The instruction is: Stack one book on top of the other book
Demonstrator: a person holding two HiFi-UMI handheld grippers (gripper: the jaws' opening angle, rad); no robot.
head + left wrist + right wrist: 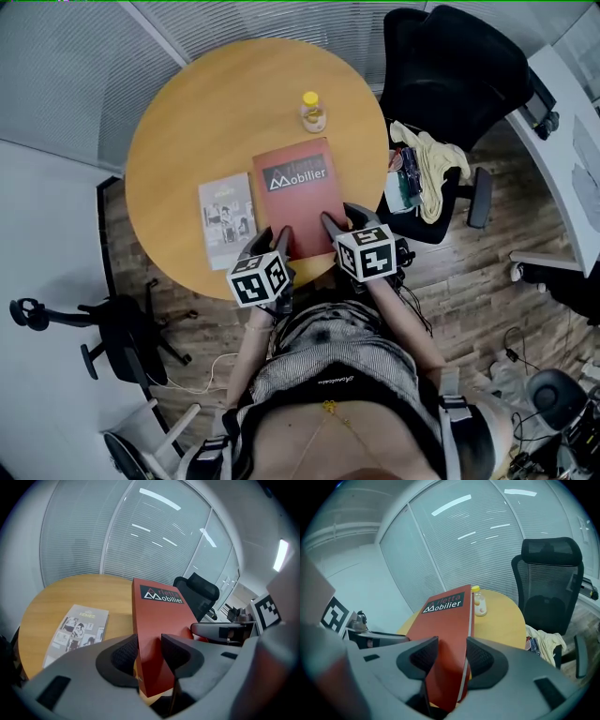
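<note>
A red book (297, 192) with a black title band lies near the front of the round wooden table (197, 112). My left gripper (280, 234) is shut on its near left corner, and my right gripper (330, 222) is shut on its near right corner. In the left gripper view the red book (159, 634) sits between the jaws, its near end lifted off the table. The right gripper view shows the red book (443, 639) clamped the same way. A thin grey magazine-like book (227, 218) lies flat just left of the red one, also seen as the grey book (77, 627).
A small bottle with a yellow cap (313, 112) stands behind the red book. A black office chair (450, 84) with cloth draped on it is to the right of the table, another chair (112, 328) at lower left. A white desk (572, 150) is far right.
</note>
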